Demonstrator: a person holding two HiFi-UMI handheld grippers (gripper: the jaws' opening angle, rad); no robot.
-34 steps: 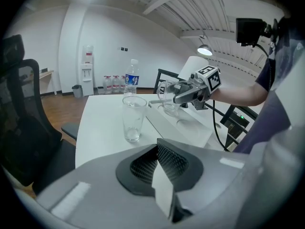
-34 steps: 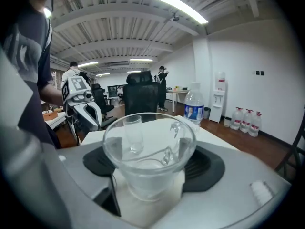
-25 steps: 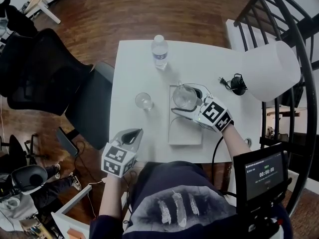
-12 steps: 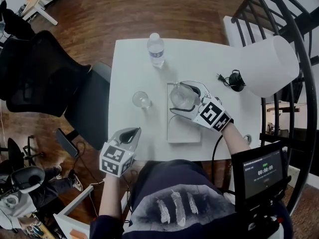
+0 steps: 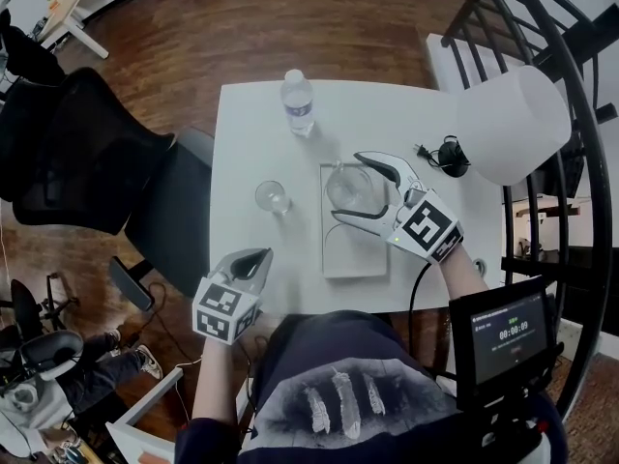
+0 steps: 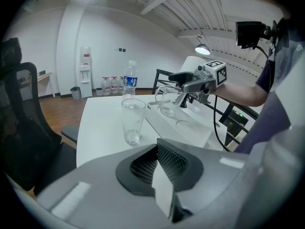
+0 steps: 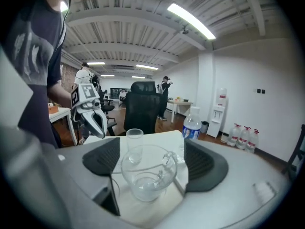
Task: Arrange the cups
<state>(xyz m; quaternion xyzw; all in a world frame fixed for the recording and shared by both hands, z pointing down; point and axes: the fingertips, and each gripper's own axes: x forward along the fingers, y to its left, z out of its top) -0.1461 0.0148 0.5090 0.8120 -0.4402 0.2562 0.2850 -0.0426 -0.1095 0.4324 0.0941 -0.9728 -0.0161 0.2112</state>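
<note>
**A:** The right gripper (image 5: 350, 188) has the glass mug (image 7: 151, 173) clamped between wide-set jaws, just above the white tray (image 5: 356, 254). What matters here?

**B:** Hold it level and set it down gently (glass is slick), clear of the tumbler (image 5: 275, 197) standing left of the tray. The left gripper (image 5: 259, 256) is closed tight on nothing, so it can't help.

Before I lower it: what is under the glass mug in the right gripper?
A white tray lies beneath the mug in the right gripper; the left gripper view shows a faint ring on it. From above, the mug covers the patch directly below.
</note>
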